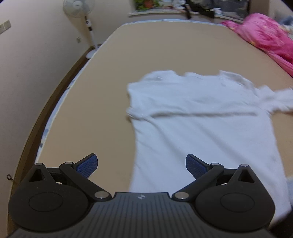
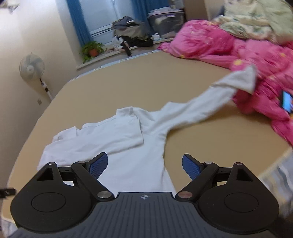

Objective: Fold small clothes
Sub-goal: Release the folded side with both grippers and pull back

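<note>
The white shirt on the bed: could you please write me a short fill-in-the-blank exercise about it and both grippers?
1. The white shirt lies on a ____-coloured bed.
2. One sleeve stretches out toward the ____ quilt.
3. The jaws of the left gripper and the right gripper stand ____, holding nothing.

Missing words: tan; pink; open

Dim, warm indoor light; soft focus and motion blur.
Fisheye bends the bed [image 1: 164, 45] edges and walls. The shirt [image 1: 201, 119] smears in the left view; the quilt [image 2: 256, 60] and sleeve blur in the right. The window [image 2: 102, 16] glows pale, and shadows are faint.
</note>
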Demonstrator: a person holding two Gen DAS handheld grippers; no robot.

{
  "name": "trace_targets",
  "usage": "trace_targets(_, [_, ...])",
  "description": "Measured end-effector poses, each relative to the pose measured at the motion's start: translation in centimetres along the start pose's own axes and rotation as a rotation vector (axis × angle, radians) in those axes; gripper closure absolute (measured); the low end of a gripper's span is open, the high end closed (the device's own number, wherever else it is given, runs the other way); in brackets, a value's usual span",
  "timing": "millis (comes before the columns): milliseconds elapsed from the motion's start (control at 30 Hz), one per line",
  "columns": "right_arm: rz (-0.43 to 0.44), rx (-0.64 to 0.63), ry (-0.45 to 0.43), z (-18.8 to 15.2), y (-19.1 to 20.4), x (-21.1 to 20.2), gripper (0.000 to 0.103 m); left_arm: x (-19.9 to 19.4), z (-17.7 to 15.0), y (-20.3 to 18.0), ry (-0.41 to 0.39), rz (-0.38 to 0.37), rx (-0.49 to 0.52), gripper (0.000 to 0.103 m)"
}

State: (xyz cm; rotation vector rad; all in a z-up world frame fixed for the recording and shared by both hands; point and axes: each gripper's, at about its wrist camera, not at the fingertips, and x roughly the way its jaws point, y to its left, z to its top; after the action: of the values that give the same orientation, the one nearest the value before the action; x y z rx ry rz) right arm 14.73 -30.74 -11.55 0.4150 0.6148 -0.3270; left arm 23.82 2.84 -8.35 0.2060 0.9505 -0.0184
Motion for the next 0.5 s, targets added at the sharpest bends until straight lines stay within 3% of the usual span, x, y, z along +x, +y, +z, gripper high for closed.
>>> trace_targets(233, [0.026, -0.027, -0.052, -2.3, -1.0, -6.2, 0.013, -6.2, -5.2, -6.1, -0.063, 0.022, 0.166, 0.001])
trace_targets(500, [0.043, -0.03, -0.092, -4.0, -3.0, -9.6, 0.013, -9.8, -6.2, -6.9, -0.08, 0.02, 0.133, 0.001])
